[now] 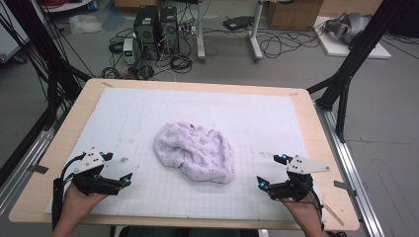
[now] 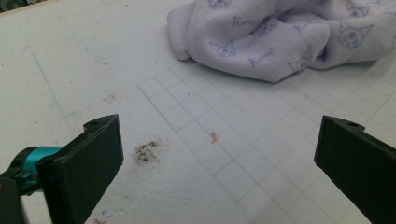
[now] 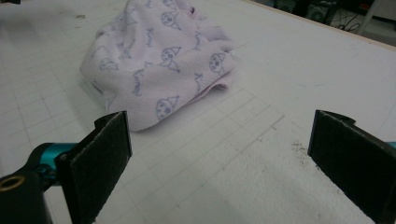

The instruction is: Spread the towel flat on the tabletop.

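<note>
A crumpled pale lilac cloth (image 1: pixel 195 152) with a small printed pattern lies in a heap in the middle of the white gridded mat (image 1: pixel 148 113). To its left, near the front edge, my left gripper (image 1: pixel 117 168) is held open, pointing toward the cloth and well apart from it. On the other side my right gripper (image 1: pixel 272 171) also stands open, a short way from the heap. In the left gripper view the cloth (image 2: pixel 280 42) lies beyond the wide-apart jaws of that gripper (image 2: pixel 219 158). The right gripper view has the cloth (image 3: pixel 159 60) ahead and to the left of its gripper (image 3: pixel 219 154). Nothing sits between either pair of jaws.
The mat covers a wooden table (image 1: pixel 64 143) with a bare rim all round. A dark smudge (image 2: pixel 145 151) marks the mat near the left gripper. Beyond the far edge are computer towers (image 1: pixel 155 29), cables and a cardboard box (image 1: pixel 294 14). Black frame legs (image 1: pixel 346 74) stand at both sides.
</note>
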`<state>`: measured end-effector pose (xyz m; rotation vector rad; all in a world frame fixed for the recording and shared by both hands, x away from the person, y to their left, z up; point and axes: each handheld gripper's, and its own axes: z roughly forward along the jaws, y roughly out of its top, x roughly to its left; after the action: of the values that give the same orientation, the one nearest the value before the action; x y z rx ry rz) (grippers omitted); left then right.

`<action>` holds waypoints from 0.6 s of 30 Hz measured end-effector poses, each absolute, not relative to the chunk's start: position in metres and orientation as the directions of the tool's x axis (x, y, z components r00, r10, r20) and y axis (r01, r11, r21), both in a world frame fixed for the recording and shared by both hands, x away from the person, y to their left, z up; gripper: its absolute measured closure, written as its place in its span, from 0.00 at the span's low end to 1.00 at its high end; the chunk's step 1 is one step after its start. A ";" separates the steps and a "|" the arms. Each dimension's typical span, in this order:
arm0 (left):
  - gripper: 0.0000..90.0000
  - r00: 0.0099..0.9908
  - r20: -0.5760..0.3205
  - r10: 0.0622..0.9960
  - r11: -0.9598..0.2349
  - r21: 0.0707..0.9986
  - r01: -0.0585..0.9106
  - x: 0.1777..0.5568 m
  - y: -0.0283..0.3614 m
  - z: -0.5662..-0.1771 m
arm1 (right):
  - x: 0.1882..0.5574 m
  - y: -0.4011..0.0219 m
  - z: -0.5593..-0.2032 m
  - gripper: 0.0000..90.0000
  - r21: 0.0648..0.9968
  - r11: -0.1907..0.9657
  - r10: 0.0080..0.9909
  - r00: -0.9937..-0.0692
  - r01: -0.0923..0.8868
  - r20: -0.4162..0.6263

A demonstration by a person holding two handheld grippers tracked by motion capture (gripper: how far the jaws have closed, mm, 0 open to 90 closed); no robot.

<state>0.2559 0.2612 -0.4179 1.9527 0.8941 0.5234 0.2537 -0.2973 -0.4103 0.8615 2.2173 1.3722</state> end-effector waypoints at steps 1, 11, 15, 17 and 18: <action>0.02 0.646 0.017 0.763 -0.342 0.860 0.380 0.256 0.260 -0.417 | 0.255 -0.296 -0.410 0.06 0.896 0.334 0.676 -0.737 0.292 -0.011; 0.03 0.680 0.018 0.733 -0.344 0.872 0.349 0.261 0.245 -0.402 | 0.269 -0.273 -0.398 0.06 0.879 0.392 0.625 -0.779 0.273 -0.037; 0.10 0.700 0.030 0.714 -0.366 0.868 0.336 0.271 0.237 -0.397 | 0.284 -0.256 -0.392 0.06 0.876 0.400 0.606 -0.795 0.269 -0.033; 0.12 0.705 0.029 0.709 -0.368 0.867 0.335 0.274 0.236 -0.396 | 0.291 -0.248 -0.390 0.06 0.870 0.413 0.596 -0.802 0.271 -0.033; 0.14 0.711 0.024 0.703 -0.367 0.868 0.334 0.277 0.234 -0.395 | 0.295 -0.244 -0.389 0.07 0.867 0.421 0.590 -0.807 0.267 -0.038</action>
<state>0.2769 0.2337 -0.3947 1.9739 0.7958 0.4932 0.2947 -0.2443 -0.3890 0.7371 2.3439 1.3378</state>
